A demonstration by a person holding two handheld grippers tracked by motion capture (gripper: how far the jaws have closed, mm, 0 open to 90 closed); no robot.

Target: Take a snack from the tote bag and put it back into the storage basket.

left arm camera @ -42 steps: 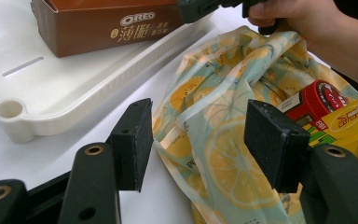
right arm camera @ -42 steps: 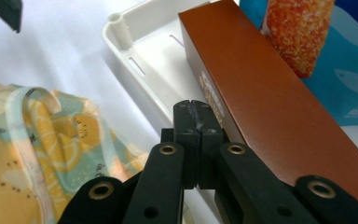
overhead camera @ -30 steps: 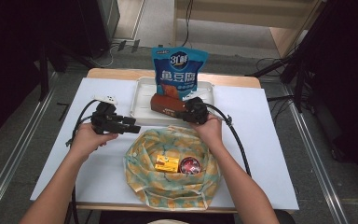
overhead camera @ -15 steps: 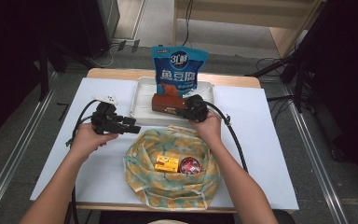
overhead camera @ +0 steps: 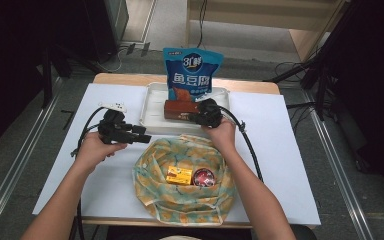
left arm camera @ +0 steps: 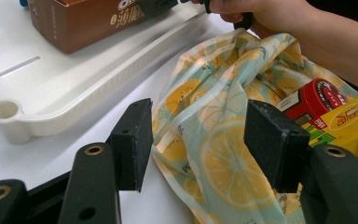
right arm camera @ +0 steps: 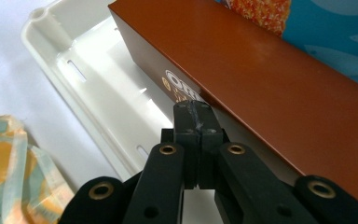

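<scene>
Comparing with a second ago, barely anything moves: brown box (overhead camera: pixel 180 108) sits in the white tray (overhead camera: pixel 152 107), right hand-held gripper (right arm camera: pixel 196 122) pinched shut, tips against it. Left hand-held gripper (left arm camera: pixel 198 140) hangs wide by the lemon-print bag (overhead camera: pixel 150 172). Unpacking seems stalled.

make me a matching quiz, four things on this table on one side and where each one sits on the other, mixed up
Things
1. brown box
2. blue snack pouch
3. yellow carton
4. left tongs

Places
A. inside the lemon-print bag, beside a red tin
B. standing at the far edge of the tray
C. open, at the bag's left rim
D. lying in the white tray, with the shut right tongs at its side

Pairs: 1-D, 2-B, 3-A, 4-C
</scene>
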